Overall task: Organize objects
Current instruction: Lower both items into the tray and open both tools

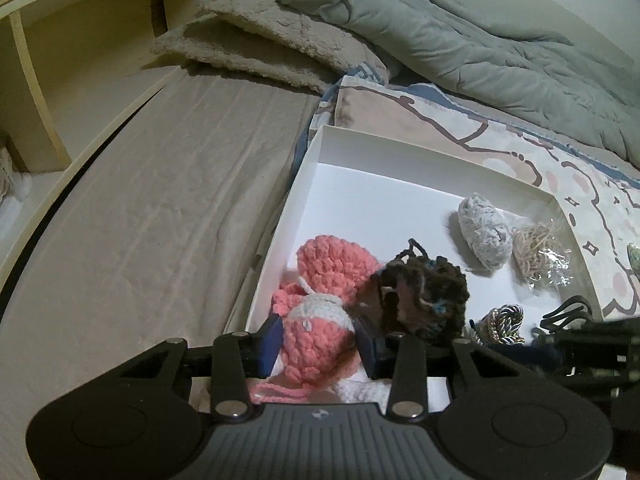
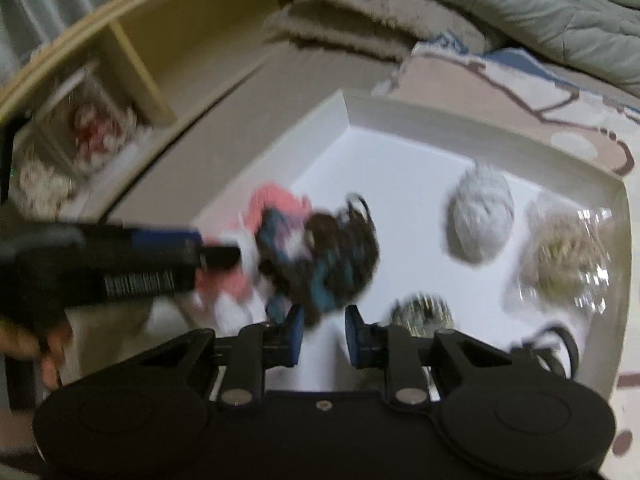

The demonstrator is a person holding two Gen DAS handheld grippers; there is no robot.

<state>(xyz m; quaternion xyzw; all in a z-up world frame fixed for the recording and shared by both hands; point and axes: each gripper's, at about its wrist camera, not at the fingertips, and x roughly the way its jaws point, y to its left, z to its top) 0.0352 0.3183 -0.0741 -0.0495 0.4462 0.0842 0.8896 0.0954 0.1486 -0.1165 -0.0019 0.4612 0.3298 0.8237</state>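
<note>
Between the blue pads of the left gripper (image 1: 318, 344) sat a pink and white crocheted yarn bundle (image 1: 316, 344), with both pads pressed against its sides, so the fingers were clamped on it at the near left corner of a shallow white cardboard box (image 1: 384, 152). Behind that bundle lay a second pink crocheted piece (image 1: 334, 266), and just right of it, touching, a dark brown tangle of yarn with teal flecks (image 1: 428, 294). Farther right in the box rested a grey-white oval felted lump (image 1: 484, 236), a clear plastic bag of beige cord (image 1: 540, 250) beside the right wall, and a small knot of gold and dark braided cord (image 1: 506, 320) near the front.

The right gripper (image 2: 322, 340) hovered over the box floor with its blue pads apart and nothing between them (this view was badly smeared, so finer detail cannot be told). The box sat on a patterned cream and blue sheet (image 1: 500, 136), with a grey quilted duvet (image 1: 460, 40) bunched beyond it and a beige fleece blanket (image 1: 260, 44) folded to the left, near a pale wooden shelf unit (image 1: 60, 40).
</note>
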